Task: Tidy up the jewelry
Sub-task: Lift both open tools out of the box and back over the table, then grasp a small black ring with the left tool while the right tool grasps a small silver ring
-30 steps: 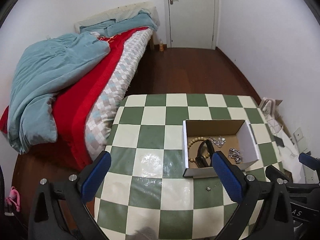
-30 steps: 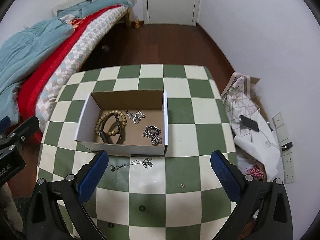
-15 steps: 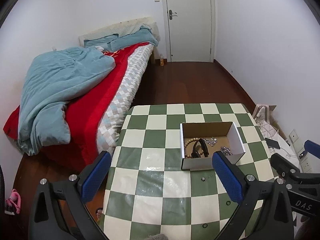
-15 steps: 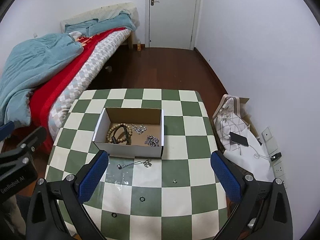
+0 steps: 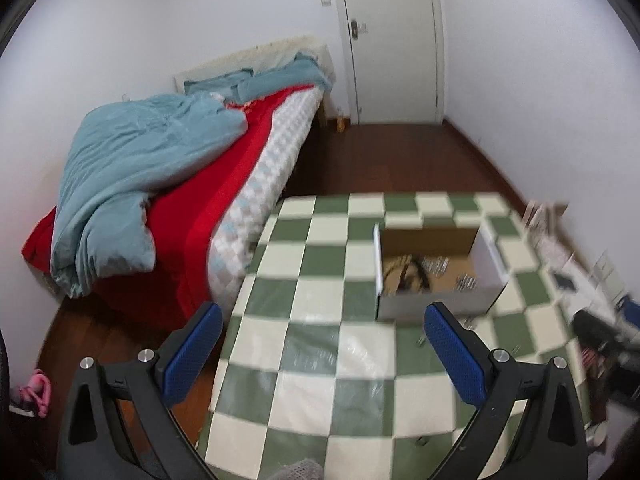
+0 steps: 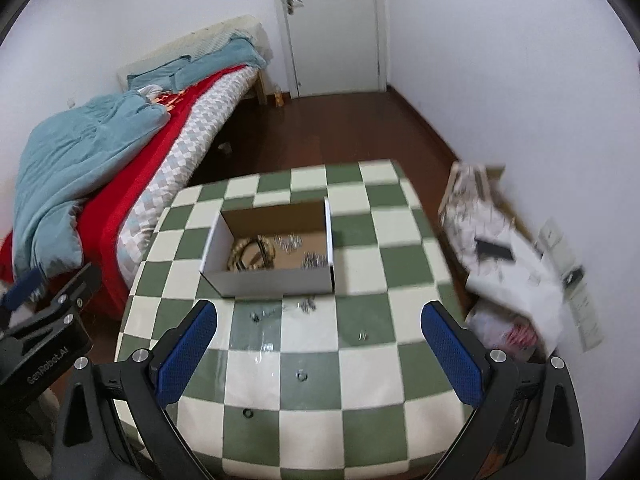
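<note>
Both grippers have pulled back, fingers [image 6: 188, 356] apart, necklace [image 6: 282, 309] lying ahead beside the box [image 6: 272, 280].

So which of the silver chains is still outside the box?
The silver chain stretched along the checkered table just in front of the cardboard box; the other two chain heaps lie on the box floor.

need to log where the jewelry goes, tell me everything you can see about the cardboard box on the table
The cardboard box is a small, open-topped rectangle, white outside and plain brown inside, with no lid in view. It sits flat on the green-and-white checkered table, upright. Inside lie a beaded bracelet around a dark band and a few silvery chains. Another silvery chain lies on the table just in front of it. Neither gripper touches it.
</note>
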The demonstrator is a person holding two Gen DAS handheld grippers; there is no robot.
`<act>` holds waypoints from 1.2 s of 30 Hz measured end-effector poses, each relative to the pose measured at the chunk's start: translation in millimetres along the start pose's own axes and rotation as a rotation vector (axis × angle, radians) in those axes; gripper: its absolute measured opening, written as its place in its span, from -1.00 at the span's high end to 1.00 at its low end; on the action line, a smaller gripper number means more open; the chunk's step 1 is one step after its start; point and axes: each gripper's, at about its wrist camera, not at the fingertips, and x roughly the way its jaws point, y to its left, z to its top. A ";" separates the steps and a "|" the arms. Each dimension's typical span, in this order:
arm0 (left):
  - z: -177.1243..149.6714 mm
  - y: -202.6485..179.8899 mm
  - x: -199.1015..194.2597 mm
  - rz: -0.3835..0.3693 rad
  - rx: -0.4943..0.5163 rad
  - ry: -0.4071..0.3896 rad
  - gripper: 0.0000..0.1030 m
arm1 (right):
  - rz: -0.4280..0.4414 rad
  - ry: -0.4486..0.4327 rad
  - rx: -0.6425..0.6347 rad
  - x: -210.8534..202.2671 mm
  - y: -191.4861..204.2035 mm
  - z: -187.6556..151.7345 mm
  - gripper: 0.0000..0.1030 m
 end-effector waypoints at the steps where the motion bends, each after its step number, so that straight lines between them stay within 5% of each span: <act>1: -8.5 -3.8 4.2 0.009 0.015 0.018 -1.00 | -0.008 0.020 0.015 8.3 -6.4 -6.7 -1.00; 5: -56.6 -22.7 31.4 -0.004 0.064 0.156 -1.00 | -0.032 0.086 0.073 36.3 -30.4 -33.4 -0.95; 9: -95.0 -39.3 48.5 -0.049 0.086 0.275 -1.00 | -0.024 0.164 0.110 62.6 -50.5 -60.1 -0.35; 19: -132.2 -89.4 62.0 -0.136 0.182 0.326 -0.91 | -0.028 0.241 0.151 92.6 -66.6 -99.9 -0.32; 24: -138.2 -100.1 70.7 -0.165 0.214 0.356 -0.25 | -0.025 0.253 0.170 95.2 -70.1 -105.4 -0.26; 28: -139.2 -102.9 72.1 -0.196 0.210 0.351 0.10 | -0.023 0.253 0.175 96.0 -71.2 -104.3 -0.24; 32: -137.7 -105.9 73.1 -0.237 0.203 0.349 0.75 | -0.018 0.263 0.175 98.6 -69.7 -105.0 -0.16; 36: -138.2 -106.2 72.5 -0.244 0.204 0.347 0.82 | -0.013 0.265 0.168 99.2 -65.8 -104.7 -0.15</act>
